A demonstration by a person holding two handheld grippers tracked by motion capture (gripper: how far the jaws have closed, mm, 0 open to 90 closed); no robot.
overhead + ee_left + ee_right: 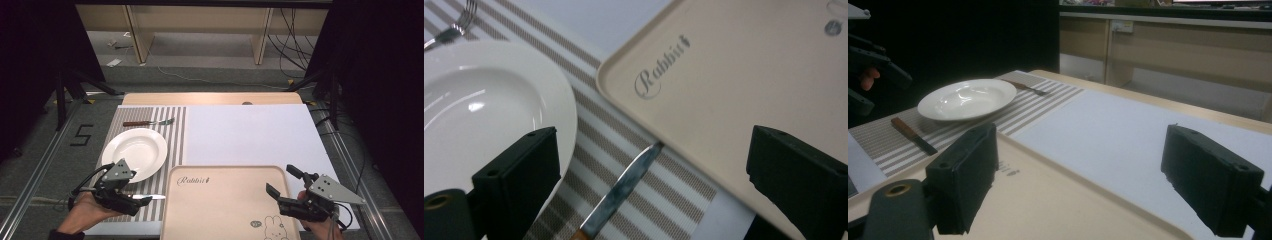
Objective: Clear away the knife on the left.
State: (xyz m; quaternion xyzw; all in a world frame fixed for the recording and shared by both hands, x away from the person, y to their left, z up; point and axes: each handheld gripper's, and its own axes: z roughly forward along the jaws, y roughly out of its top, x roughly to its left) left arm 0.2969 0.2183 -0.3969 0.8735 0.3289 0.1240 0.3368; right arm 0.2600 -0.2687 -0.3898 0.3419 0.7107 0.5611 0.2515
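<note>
Hovering w/ jaws spread over the knife (624, 192) on the striped mat (664, 200), the left gripper (131, 199) is judged mid-approach; lowering & pinching the handle is called for next, right gripper (282, 189) idle, jaws spread.

in the high view the left tool (142, 201) covers the knife (155, 197) handle, and the tray (225, 200) runs off the bottom edge. in the left gripper view the fork (451, 27) is cut by the top-left corner, the plate (484, 115) by the left edge, and the knife's wooden handle drops below the frame.
</note>
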